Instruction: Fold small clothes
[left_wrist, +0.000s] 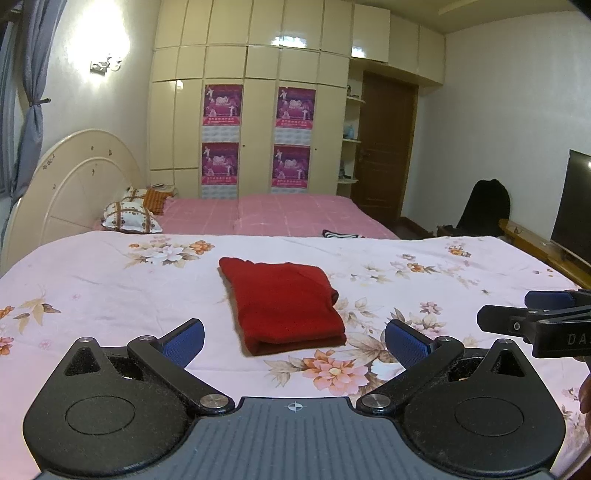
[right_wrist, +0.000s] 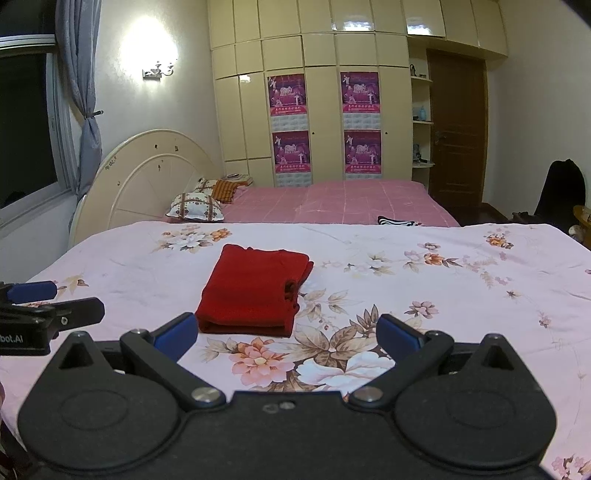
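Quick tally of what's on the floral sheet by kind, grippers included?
Red folded garment: 1
Open grippers above the floral sheet: 2 (left gripper, right gripper)
Total: 3

I see the red garment (left_wrist: 282, 304) as matt, fuzzy knit on a smooth printed cotton sheet (left_wrist: 110, 288). My left gripper (left_wrist: 294, 341) looks matt black plastic, with textured blue pads (left_wrist: 183, 341). The wardrobe doors (left_wrist: 258, 66) shine glossy.

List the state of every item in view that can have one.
Red garment: folded into a compact rectangle, lying flat on the floral sheet.
Left tool: open, empty, short of the garment.
Right tool: open, empty, short of the garment.
Wardrobe doors: shut.
Wooden door: shut.
Wall lamp: lit.
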